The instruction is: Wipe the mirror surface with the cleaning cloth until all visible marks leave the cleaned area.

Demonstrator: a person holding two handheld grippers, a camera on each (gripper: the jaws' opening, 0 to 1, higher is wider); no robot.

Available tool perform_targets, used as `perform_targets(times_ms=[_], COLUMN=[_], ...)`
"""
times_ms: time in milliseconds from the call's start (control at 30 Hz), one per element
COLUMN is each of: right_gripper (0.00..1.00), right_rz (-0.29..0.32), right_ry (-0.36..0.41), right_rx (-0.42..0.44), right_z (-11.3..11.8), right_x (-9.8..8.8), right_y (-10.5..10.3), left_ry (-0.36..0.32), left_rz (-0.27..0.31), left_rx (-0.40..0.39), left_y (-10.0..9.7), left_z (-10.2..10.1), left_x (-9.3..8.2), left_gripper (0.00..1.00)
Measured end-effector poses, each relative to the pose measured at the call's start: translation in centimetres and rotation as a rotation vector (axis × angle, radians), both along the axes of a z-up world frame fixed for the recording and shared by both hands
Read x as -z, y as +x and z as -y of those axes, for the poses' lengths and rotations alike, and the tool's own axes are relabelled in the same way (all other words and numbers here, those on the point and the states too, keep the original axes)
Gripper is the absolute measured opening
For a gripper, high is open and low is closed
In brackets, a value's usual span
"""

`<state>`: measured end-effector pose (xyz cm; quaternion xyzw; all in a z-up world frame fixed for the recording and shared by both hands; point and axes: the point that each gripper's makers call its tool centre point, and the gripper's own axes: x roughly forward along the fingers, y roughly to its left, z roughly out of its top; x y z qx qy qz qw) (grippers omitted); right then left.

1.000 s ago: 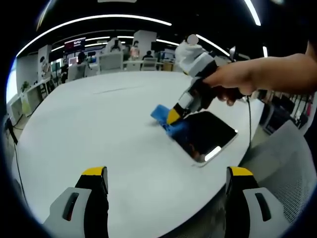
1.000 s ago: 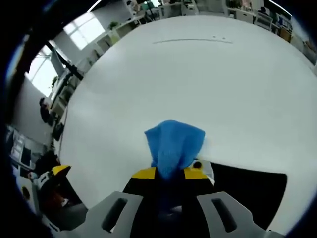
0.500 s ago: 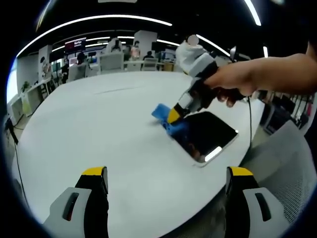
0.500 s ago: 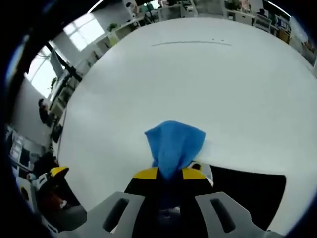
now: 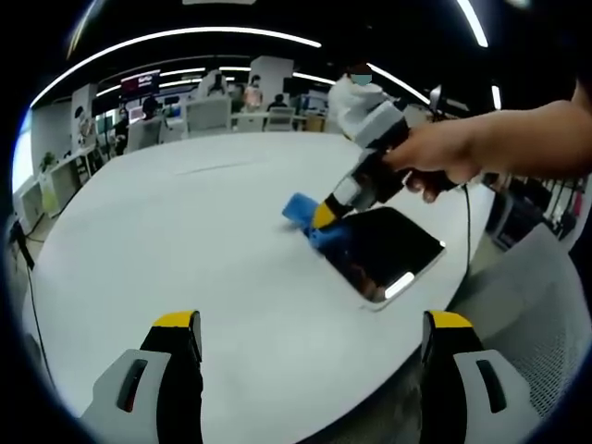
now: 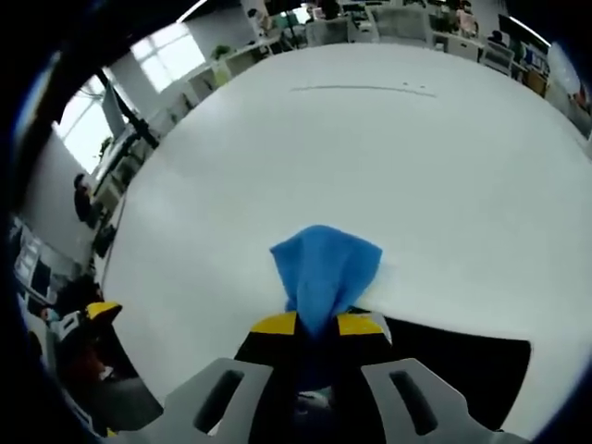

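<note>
A dark rectangular mirror point(image 5: 384, 252) lies flat near the right edge of the white table point(image 5: 185, 240). A blue cleaning cloth point(image 5: 314, 224) rests on its far-left corner, and my right gripper point(image 5: 326, 215), held by a hand, is shut on the cloth and presses it down there. In the right gripper view the cloth point(image 6: 324, 273) sticks out ahead of the shut right gripper point(image 6: 317, 326), with the mirror point(image 6: 462, 370) dark at lower right. My left gripper point(image 5: 310, 347) stands open above the near table edge, holding nothing.
A grey mesh chair point(image 5: 536, 305) stands beyond the table's right edge. Desks, screens and people point(image 5: 213, 97) fill the office behind. A thin seam line point(image 6: 361, 89) runs across the far tabletop. The left gripper's yellow tip point(image 6: 92, 314) shows at the left.
The right gripper with the cloth has shifted only slightly at the mirror's corner; the right gripper view has tilted a little. The left gripper has held still.
</note>
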<state>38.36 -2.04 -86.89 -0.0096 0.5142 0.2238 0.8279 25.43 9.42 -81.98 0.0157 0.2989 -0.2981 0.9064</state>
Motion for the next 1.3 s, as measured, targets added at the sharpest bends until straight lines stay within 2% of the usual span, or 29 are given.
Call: perform_targets(times_ms=[933, 1300], right_gripper=[0.08, 0.08], right_rz=[0.001, -0.003], right_ry=[-0.016, -0.017], right_rx=[0.049, 0.064], right_z=[3.9, 4.1], right_x=[0.0, 0.1], right_y=[-0.1, 0.0], left_ry=[0.008, 0.014], left_rz=[-0.005, -0.009], left_rx=[-0.004, 0.001], left_y=[-0.1, -0.1], left_z=[-0.1, -0.1], left_x=[0.1, 0.3], left_gripper=[0.99, 0.99])
